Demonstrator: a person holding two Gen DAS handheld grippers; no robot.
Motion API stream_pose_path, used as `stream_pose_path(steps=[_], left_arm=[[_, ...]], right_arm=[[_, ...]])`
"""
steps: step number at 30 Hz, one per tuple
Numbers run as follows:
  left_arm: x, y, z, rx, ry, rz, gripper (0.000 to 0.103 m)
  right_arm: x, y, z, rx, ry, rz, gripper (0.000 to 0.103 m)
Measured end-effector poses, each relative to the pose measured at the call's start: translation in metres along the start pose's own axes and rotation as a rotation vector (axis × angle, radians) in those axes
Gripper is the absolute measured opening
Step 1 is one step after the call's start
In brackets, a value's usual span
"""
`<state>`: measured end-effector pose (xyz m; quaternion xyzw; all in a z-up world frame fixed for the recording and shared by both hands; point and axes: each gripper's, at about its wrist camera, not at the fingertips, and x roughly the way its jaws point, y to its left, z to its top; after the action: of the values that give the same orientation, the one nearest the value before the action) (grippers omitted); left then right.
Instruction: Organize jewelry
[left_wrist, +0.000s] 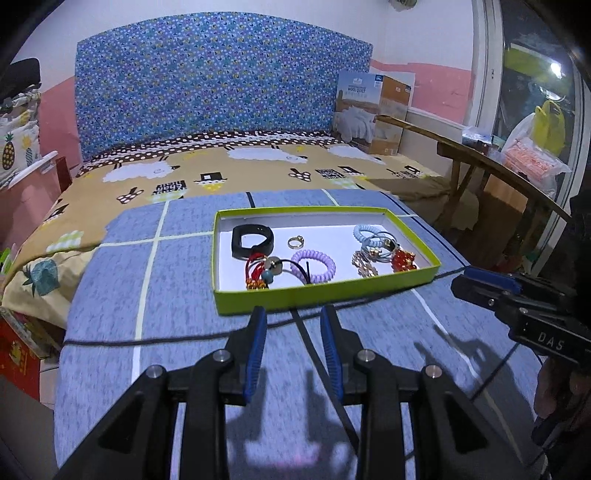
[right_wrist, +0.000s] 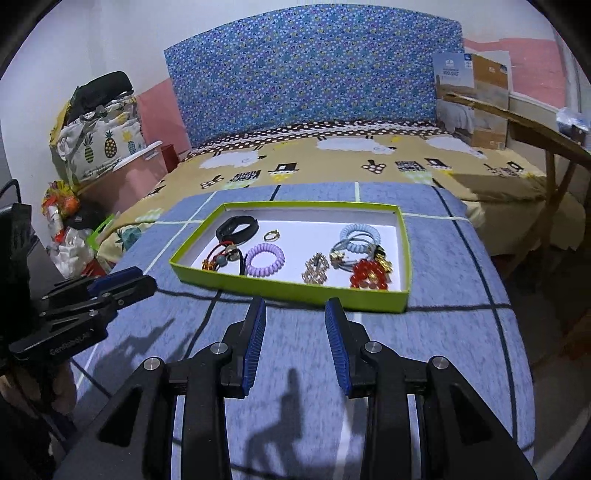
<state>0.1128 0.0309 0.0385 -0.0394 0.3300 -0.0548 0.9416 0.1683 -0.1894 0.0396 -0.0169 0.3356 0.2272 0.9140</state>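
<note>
Shallow rectangular lime-green cardboard tray (left_wrist: 325, 295) with a white floor sits on a blue-grey checked cloth (left_wrist: 147, 295) spread over the bed, all jewelry inside it. Left half of tray: black wide wristband (left_wrist: 252, 240) at the back, small gold ring (left_wrist: 295, 242) just right of it, a tangle of red cord bracelets with a round metal charm (left_wrist: 264, 271) at the front, lilac spiral hair tie (left_wrist: 313, 265) touching that tangle. Right half: pale blue spiral hair ties (left_wrist: 371, 238) at the back, gold chain-link bracelet (left_wrist: 364, 264) in front, red bead bracelet with gold bits (left_wrist: 404, 263) beside it near the right wall. Left hand-held gripper (left_wrist: 293, 314) hangs above the cloth just short of the tray's near wall, blue-padded jaws parted, nothing between them. Right hand-held gripper (right_wrist: 295, 306) likewise short of the near wall, jaws apart and empty; it also shows at the right edge of the left wrist view. A thin dark cord (left_wrist: 184, 338) lies across the cloth in front of the tray. Behind: sheep-print yellow bedspread (left_wrist: 221, 177), blue floral headboard (left_wrist: 221, 85), a quilt box (left_wrist: 369, 110) in the corner.
</note>
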Motion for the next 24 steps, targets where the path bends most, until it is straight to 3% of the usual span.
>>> stream_pose_path(steps=[16, 24], left_arm=[[-0.032, -0.012, -0.04, -0.001, -0.027, 0.037, 0.033], [-0.041, -0.017, -0.049, 0.014, -0.043, 0.053, 0.033]], right_arm=[[-0.038, 0.003, -0.051, -0.007, -0.028, -0.1, 0.034], [-0.043, 0.004, -0.059, -0.016, -0.035, -0.116, 0.034]])
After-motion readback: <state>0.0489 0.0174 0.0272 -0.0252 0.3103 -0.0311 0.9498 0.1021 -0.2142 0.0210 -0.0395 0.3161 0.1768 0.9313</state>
